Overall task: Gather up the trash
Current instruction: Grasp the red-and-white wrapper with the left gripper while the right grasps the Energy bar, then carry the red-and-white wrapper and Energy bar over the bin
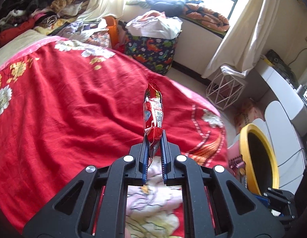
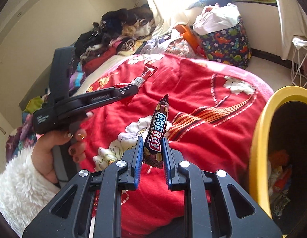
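My left gripper (image 1: 154, 138) is shut on a red snack wrapper (image 1: 153, 109) that stands up from its blue pads above the red bedspread (image 1: 64, 103). The right wrist view shows that gripper (image 2: 136, 89) from the side, held by a hand (image 2: 54, 144) in a white fluffy sleeve, with the red wrapper (image 2: 146, 74) sticking out of its tip. My right gripper (image 2: 152, 140) is shut on a brown bar wrapper (image 2: 156, 130) with blue and white letters, upright between its pads. A yellow-rimmed bin (image 2: 260, 138) with trash inside stands at the right, close to the right gripper.
The bin (image 1: 244, 138) sits off the bed's right edge beside a white wire basket (image 1: 224, 91). A dinosaur-print bag (image 1: 153, 53) stuffed with plastic stands past the bed. Piled clothes (image 1: 34, 10) lie at the far left, curtains (image 1: 248, 25) hang at the window.
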The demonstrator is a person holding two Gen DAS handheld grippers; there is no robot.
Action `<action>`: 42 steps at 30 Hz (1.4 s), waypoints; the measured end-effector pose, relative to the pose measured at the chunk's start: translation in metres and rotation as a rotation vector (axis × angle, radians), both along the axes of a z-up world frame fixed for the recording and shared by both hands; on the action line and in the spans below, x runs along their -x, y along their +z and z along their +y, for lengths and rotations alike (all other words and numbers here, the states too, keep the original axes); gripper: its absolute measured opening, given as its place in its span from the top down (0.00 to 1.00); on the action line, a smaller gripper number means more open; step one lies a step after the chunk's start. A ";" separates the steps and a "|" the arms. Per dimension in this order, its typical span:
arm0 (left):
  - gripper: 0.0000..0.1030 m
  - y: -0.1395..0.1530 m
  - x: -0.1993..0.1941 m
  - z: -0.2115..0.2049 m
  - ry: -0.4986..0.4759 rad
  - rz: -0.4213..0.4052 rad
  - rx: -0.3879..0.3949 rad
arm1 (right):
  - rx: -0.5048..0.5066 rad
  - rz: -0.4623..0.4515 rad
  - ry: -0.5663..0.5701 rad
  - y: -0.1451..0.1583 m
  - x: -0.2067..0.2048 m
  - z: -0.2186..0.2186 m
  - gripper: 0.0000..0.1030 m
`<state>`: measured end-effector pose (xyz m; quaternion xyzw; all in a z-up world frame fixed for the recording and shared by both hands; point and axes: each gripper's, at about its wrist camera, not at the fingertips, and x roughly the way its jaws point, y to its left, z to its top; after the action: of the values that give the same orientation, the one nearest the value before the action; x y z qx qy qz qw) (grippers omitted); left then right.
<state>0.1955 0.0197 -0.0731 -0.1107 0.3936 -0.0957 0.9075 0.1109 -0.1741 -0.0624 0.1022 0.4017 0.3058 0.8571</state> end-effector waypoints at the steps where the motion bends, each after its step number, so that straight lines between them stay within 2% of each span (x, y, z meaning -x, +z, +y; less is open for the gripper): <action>1: 0.94 0.003 0.002 -0.004 -0.009 -0.007 0.001 | -0.003 -0.003 -0.007 0.001 0.000 -0.002 0.82; 22: 0.94 0.031 0.019 -0.066 -0.146 -0.063 -0.015 | -0.037 -0.041 -0.184 0.013 -0.004 -0.070 0.82; 36: 0.94 0.025 0.037 -0.130 -0.291 -0.054 -0.033 | -0.019 -0.045 -0.354 0.008 0.007 -0.133 0.82; 42: 0.94 0.022 0.042 -0.156 -0.353 -0.051 -0.048 | -0.008 -0.014 -0.429 -0.001 0.012 -0.164 0.82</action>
<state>0.1533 -0.1364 -0.0510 -0.0156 0.3859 -0.2468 0.8888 0.0984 -0.3379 -0.0635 0.1866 0.3634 0.1187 0.9050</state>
